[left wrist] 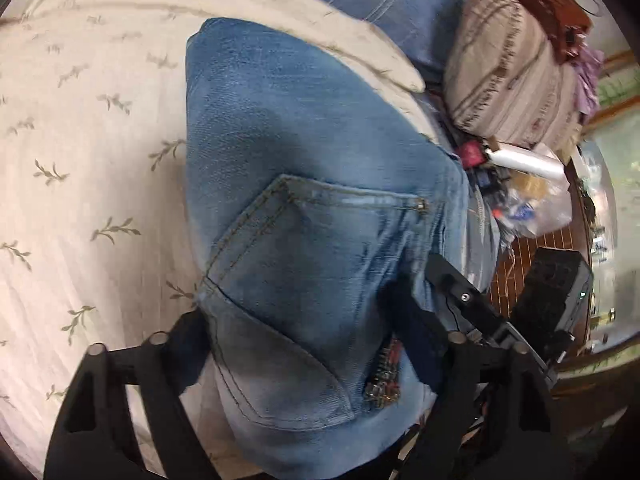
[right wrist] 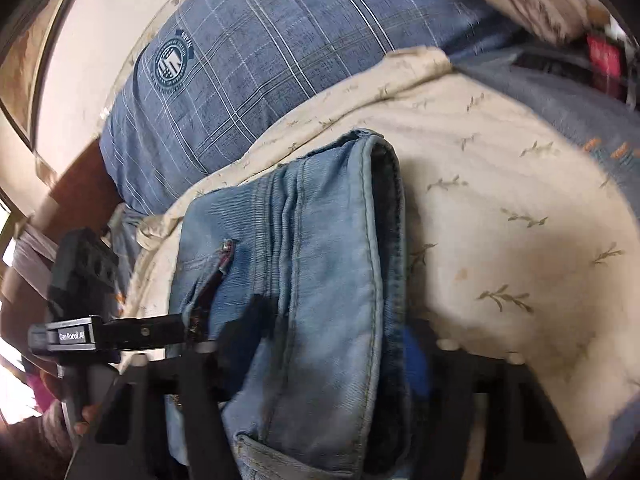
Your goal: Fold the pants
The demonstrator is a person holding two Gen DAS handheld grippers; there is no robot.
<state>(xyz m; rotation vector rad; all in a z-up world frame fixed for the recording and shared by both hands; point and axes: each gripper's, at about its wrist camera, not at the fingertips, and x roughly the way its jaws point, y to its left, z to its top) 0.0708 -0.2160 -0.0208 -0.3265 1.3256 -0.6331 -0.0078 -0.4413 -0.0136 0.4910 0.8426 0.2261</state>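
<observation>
Light blue jeans (left wrist: pixel 296 128) lie folded on a cream leaf-print bedsheet (left wrist: pixel 80 128), with a back pocket (left wrist: pixel 304 264) facing up. My left gripper (left wrist: pixel 298 312) straddles the waist end, and its two black fingers press the bundle from both sides. In the right wrist view the same jeans (right wrist: pixel 332 240) show their folded edge and seams. My right gripper (right wrist: pixel 334 320) holds that edge, one finger on top of the denim and the blue-padded finger (right wrist: pixel 414 352) against the fold. Each gripper's black body shows beside the jeans in the other's view.
A blue checked pillow (right wrist: pixel 224 80) lies beyond the jeans. A brown striped cushion (left wrist: pixel 508 68) and a clear plastic bag of clutter (left wrist: pixel 532 200) sit at the sheet's right edge, over a woven mat (left wrist: pixel 516 268). A hand (right wrist: pixel 86 416) holds the left gripper's handle.
</observation>
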